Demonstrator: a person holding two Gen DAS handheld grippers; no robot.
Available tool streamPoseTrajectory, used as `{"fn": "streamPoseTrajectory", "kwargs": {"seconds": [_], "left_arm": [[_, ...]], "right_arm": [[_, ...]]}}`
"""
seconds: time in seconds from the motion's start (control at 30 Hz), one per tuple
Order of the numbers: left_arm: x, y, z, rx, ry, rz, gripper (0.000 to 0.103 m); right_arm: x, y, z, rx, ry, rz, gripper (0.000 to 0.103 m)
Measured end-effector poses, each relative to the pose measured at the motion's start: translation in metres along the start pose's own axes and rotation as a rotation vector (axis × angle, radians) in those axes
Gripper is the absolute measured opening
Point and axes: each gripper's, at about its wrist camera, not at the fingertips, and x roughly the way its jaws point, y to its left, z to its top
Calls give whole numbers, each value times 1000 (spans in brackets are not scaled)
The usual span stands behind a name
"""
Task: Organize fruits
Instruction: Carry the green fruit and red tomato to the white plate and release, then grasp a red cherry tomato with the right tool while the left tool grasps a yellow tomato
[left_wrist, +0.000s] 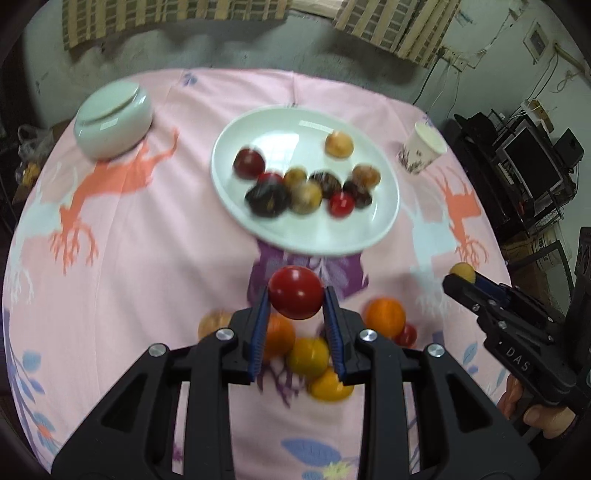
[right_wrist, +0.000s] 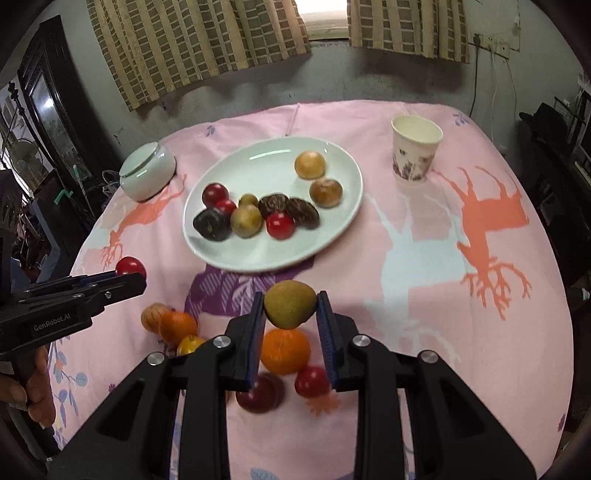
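Ten-odd fruits sit on my plate (right_wrist: 334, 218); left tongs (left_wrist: 295, 299) clamp a red fruit (left_wrist: 294, 297), right tongs (right_wrist: 290, 304) a green fruit (right_wrist: 290, 303); loose fruits (right_wrist: 286, 350) remain on the surface (right_wrist: 424, 332).

Plate (left_wrist: 258, 221) fruits motion-blurred in left view; orange (right_wrist: 286, 350) partly hidden behind right tool (right_wrist: 290, 306)

The left wrist camera looked forward and steeply down along its own fingers at the white plate (left_wrist: 306, 236), close above the pink tablecloth (left_wrist: 147, 258). The right wrist camera looked the same way from just beside it, so both shared the plate (right_wrist: 273, 254), the paper cup (right_wrist: 415, 151) and each other's gripper.
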Motion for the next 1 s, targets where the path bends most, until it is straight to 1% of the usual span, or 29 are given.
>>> {"fn": "streamPoseTrajectory", "kwargs": {"seconds": [0.07, 0.17, 0.27, 0.37, 0.4, 0.43, 0.47, 0.5, 0.53, 0.57, 0.6, 0.67, 0.73, 0.83, 0.9, 1.0], "left_arm": [[9, -6, 21, 15, -17, 5, 29], [28, -9, 49, 10, -17, 8, 29], [45, -10, 69, -20, -2, 2, 30], [59, -11, 85, -8, -11, 33, 30], [63, -10, 90, -12, -13, 43, 31], [65, -8, 93, -23, -22, 58, 35], [65, -6, 95, -37, -36, 70, 57], [61, -3, 96, -54, -67, 90, 82], [55, -2, 95, -66, -111, 120, 88], [49, 0, 94, -68, -142, 132, 90], [44, 2, 94, -58, -157, 130, 90], [41, 8, 92, -49, -129, 146, 91], [37, 16, 83, -55, -99, 169, 92], [28, 32, 56, -83, -68, 178, 94], [24, 41, 35, -83, -32, 182, 94], [18, 53, 1, -106, 20, 212, 94]], "right_arm": [[11, 3, 19, -4, -12, 10, 28], [33, 6, 44, 9, -6, 23, 28], [56, 12, 52, -8, 9, 5, 28], [77, 12, 58, -4, 29, -10, 28], [82, 11, 60, 7, 29, -10, 28], [85, 9, 63, 20, 24, -16, 29], [87, 7, 65, 32, 22, -31, 35], [87, 5, 66, 47, 16, -45, 55], [84, 2, 67, 65, -14, -46, 65], [81, 1, 68, 75, -44, -37, 72], [79, -1, 68, 72, -58, -29, 73], [76, -6, 65, 68, -39, -26, 73], [70, -17, 56, 120, -21, -10, 73], [60, -37, 30, 210, 43, 13, 73], [51, -46, 8, 231, 72, 4, 73], [36, -54, -26, 248, 108, -19, 76]]}}
